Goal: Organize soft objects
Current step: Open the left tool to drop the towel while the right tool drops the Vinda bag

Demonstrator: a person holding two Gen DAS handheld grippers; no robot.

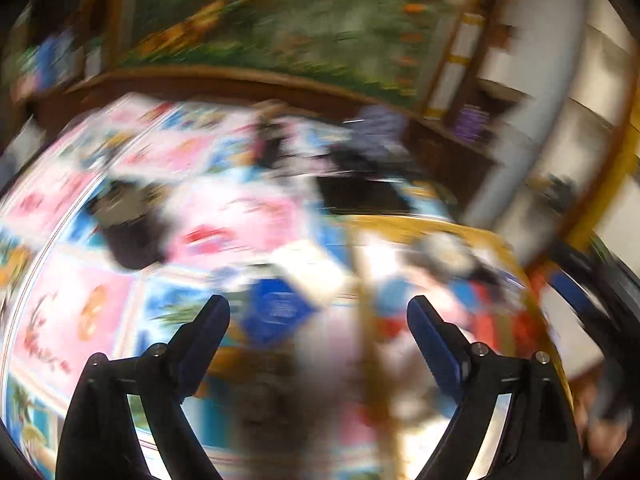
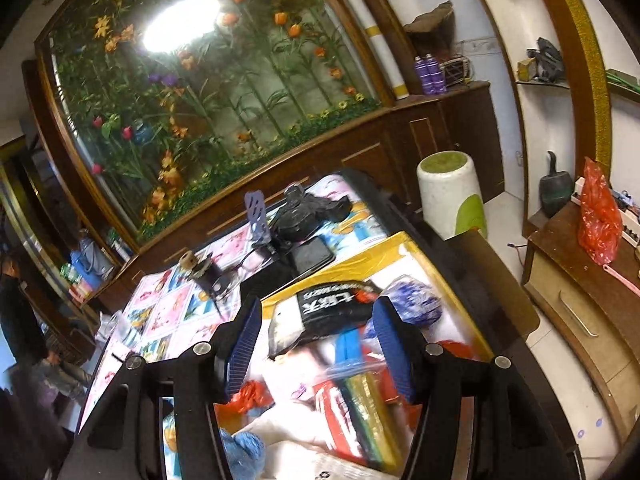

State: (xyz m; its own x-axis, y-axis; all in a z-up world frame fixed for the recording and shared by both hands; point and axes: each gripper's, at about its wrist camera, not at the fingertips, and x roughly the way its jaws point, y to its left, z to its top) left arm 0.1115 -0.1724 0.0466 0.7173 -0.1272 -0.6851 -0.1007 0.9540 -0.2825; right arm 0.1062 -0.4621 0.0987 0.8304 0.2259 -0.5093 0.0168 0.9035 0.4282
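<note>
Right wrist view is the clear one: the right tool (image 2: 316, 344) is hanging over a yellow-edged box (image 2: 404, 252) sitting on the desk (image 2: 168, 312), jaws standing apart with nothing pinched between them. Inside the box I'm seeing a pile of soft stuff: a black pouch with white lettering (image 2: 324, 312) at about 12 o'clock from the tool, a blue-and-white patterned bundle (image 2: 416, 304) at roughly 1 o'clock, a red crinkly bag (image 2: 248, 396) at 8 o'clock and something light blue and fuzzy (image 2: 240, 452) down at 7 o'clock. A clear packet with red and green inside (image 2: 356, 412) is lying right under the tool at 6 o'clock.

Left wrist view is smeared with motion blur, so not much to go on. The left tool (image 1: 318, 320) is gaping wide and empty, with a blue square thing (image 1: 276, 312) just past its tips at around 11 o'clock; can't tell what it is.

My guess on handling: all of this looks light and squishy, so it'll be sagging and folding when lifted. The black pouch and the clear packet look slick, so I'd be pinching them at a bunched edge or corner rather than the flat face. The fuzzy blue one should be grabbing easily anywhere in the middle.
</note>
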